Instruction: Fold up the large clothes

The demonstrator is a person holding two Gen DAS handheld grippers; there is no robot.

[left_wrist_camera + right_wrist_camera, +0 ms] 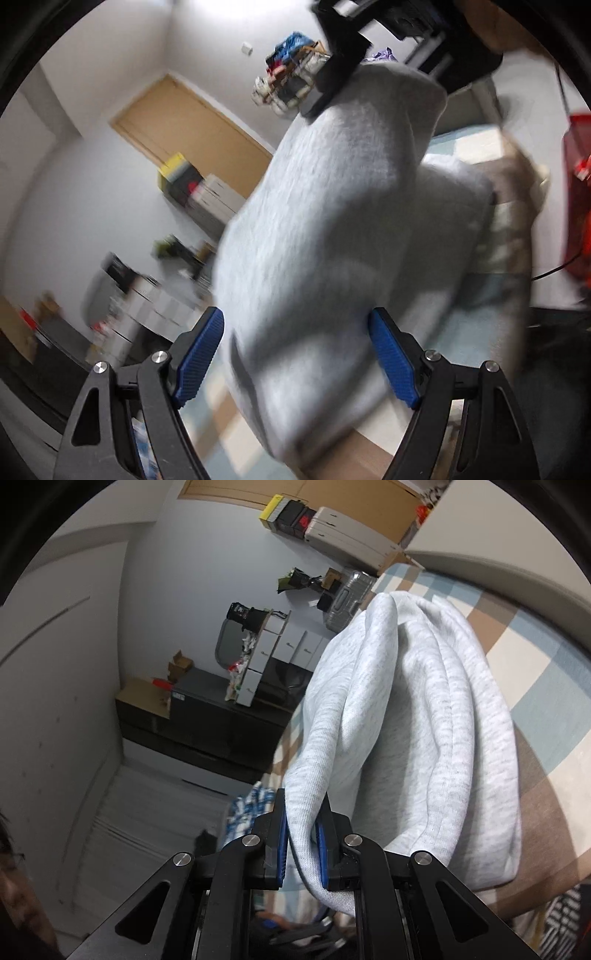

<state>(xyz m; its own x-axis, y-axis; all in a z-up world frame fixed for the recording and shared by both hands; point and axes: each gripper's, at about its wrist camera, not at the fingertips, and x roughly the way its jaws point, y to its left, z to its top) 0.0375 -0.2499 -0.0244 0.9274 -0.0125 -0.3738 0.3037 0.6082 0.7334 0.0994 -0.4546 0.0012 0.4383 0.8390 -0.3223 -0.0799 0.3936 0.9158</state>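
1. Left wrist view: the left claw [295, 354] stands wide, its blue ribbed pads on either side of the hanging light grey knit garment [332, 221] without pinching it. The picture is blurred, so contact is hard to judge; closing now might catch only one layer.
2. Right wrist view: the right claw [301, 845] is clamped on the garment's edge above the checked bedspread [517, 657]. The bunched folds hide its far corner, and it could slip.
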